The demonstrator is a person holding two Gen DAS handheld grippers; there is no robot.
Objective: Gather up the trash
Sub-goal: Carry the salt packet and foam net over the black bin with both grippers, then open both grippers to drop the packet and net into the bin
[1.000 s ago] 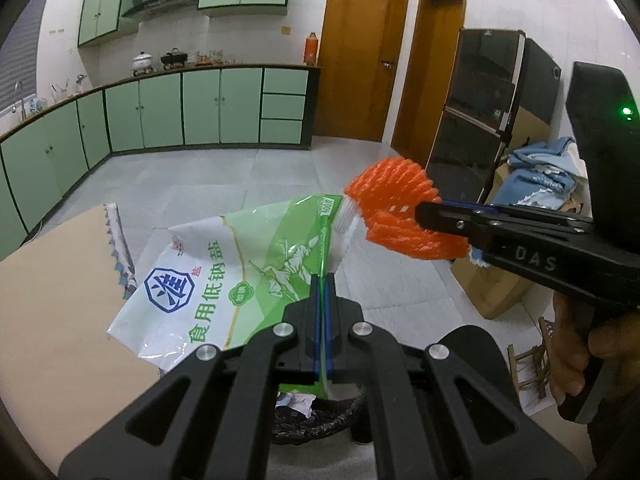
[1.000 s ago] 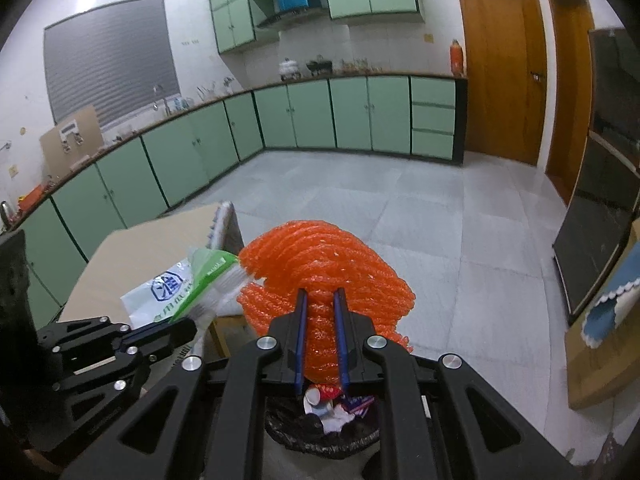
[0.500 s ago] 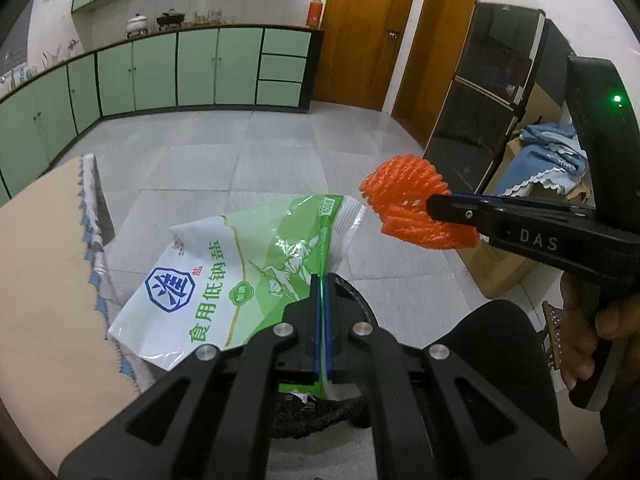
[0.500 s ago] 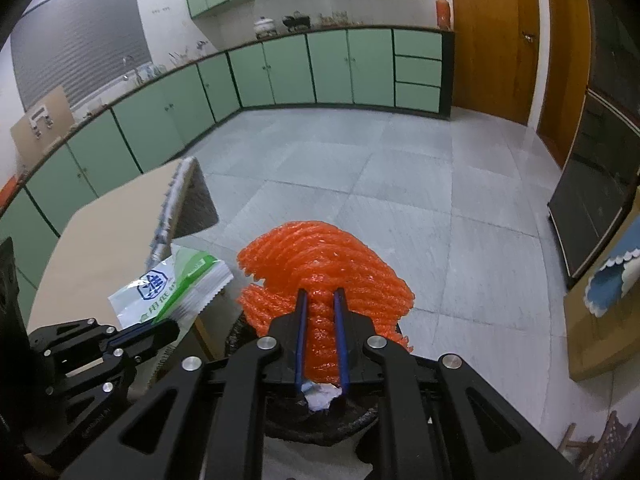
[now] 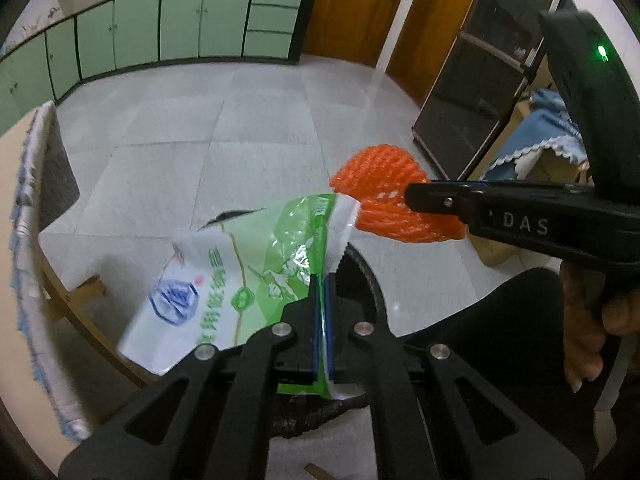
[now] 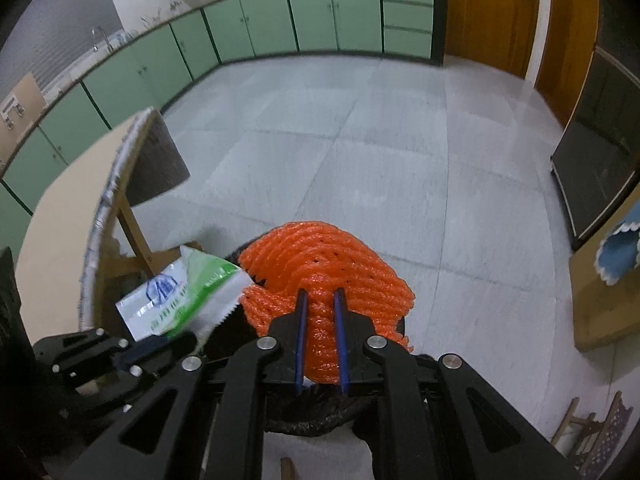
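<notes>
My left gripper (image 5: 320, 280) is clamped tight on the edge of a crinkled green-and-white plastic salt bag (image 5: 224, 280), which fans out ahead and to its left. My right gripper (image 6: 320, 300) pinches an orange foam mesh fruit sleeve (image 6: 324, 264) bulging beyond its fingertips. Directly beneath both sits the round black-lined trash bin (image 5: 360, 264), beside the wooden table (image 6: 56, 216).
</notes>
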